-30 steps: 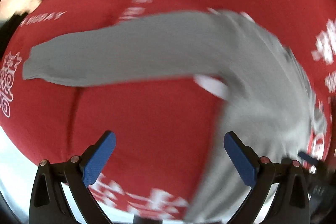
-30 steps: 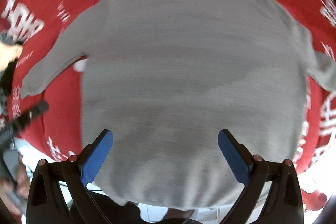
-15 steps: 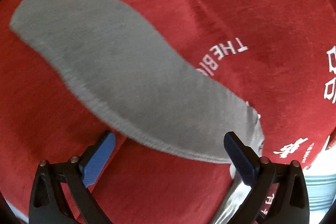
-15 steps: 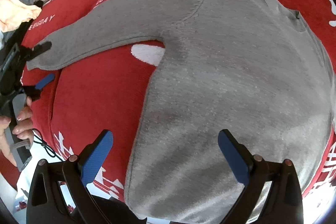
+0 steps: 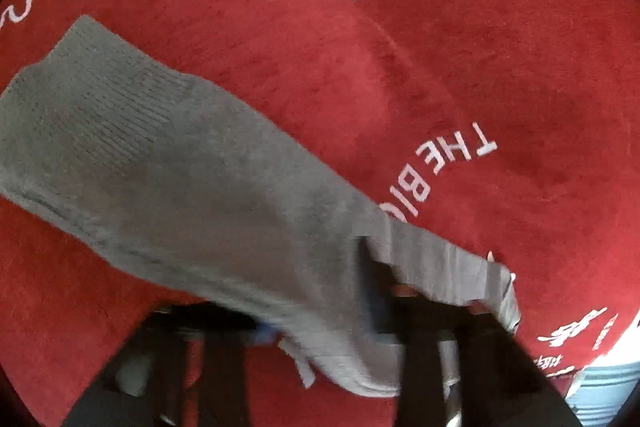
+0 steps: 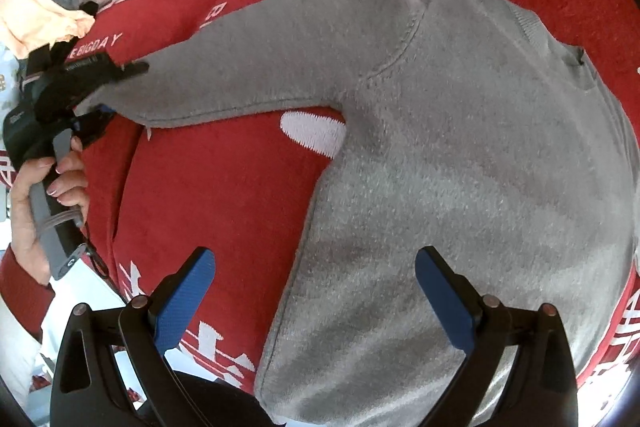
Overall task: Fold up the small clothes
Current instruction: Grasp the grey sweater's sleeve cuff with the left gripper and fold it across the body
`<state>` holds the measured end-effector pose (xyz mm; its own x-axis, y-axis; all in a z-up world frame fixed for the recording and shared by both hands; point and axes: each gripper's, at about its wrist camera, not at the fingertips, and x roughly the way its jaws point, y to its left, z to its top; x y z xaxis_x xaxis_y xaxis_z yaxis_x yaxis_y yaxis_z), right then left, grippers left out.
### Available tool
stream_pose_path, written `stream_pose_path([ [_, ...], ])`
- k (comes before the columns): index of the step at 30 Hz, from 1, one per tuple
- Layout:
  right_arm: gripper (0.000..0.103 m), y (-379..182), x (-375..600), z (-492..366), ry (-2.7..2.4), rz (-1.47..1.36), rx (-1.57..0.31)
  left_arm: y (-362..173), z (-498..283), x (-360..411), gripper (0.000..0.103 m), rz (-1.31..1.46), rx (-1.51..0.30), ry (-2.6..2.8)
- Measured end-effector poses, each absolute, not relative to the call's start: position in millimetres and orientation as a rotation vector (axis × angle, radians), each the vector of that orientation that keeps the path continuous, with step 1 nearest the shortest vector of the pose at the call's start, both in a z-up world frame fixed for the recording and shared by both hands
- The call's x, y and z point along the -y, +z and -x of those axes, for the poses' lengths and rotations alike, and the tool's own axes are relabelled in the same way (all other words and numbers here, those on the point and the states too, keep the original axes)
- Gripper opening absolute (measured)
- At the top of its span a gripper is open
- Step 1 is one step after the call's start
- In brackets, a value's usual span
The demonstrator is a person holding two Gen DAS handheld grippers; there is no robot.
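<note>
A grey sweater [image 6: 460,147] lies flat on a red cloth with white lettering [image 6: 200,187]. Its long sleeve [image 6: 260,67] stretches out to the left. In the left wrist view the sleeve [image 5: 160,179] runs diagonally, and its ribbed cuff sits at the upper left. My left gripper [image 5: 320,315] is closing, with the sleeve's cloth bunched between its blurred jaws. The right wrist view shows that left gripper [image 6: 120,89] pinching the sleeve near its cuff. My right gripper [image 6: 312,267] hangs open above the sweater's side edge near the hem, nothing between its blue pads [image 6: 188,291].
A crumpled peach-coloured garment [image 6: 36,15] lies at the far left of the red cloth [image 5: 440,67]. A person's hand [image 6: 36,195] in a red sleeve holds the left gripper's handle. The cloth's edge and a pale floor show at the lower left and at the lower right [image 5: 600,379].
My left gripper swung to the sleeve, dropped onto it, and its wide-open jaws came together on the cloth. The right gripper slid toward the sweater's left side and stayed open.
</note>
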<state>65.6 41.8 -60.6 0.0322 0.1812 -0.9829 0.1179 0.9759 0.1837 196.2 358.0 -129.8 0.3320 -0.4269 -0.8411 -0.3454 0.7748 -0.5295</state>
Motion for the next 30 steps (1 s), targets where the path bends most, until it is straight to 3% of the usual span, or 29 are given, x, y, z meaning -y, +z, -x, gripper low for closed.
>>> stream_pose_path([
  [2, 0.101, -58.6, -38.8, -63.7, 0.049, -0.253, -1.534, -118.9, -196.8, -357.5, 0.013, 0.677, -1.230, -0.061],
  [10, 0.101, -49.0, -3.2, -45.8, 0.021, -0.344, -1.483, -36.0, -200.6, -286.0, 0.013, 0.454, -1.068, -0.282],
  [17, 0.101, -35.8, 75.7, -22.5, -0.064, -0.368, -1.430, 19.2, -176.3, -127.0, 0.013, 0.298, -1.009, -0.588],
  [24, 0.101, -33.1, 204.3, 29.5, -0.236, -0.467, -1.402, -21.3, -120.7, 32.8, 0.013, 0.176, -1.161, -0.766],
  [30, 0.101, -48.7, 273.7, 73.8, -0.344, -0.548, -1.403, -77.6, -91.1, 105.3, 0.013, 0.009, -1.245, -0.719],
])
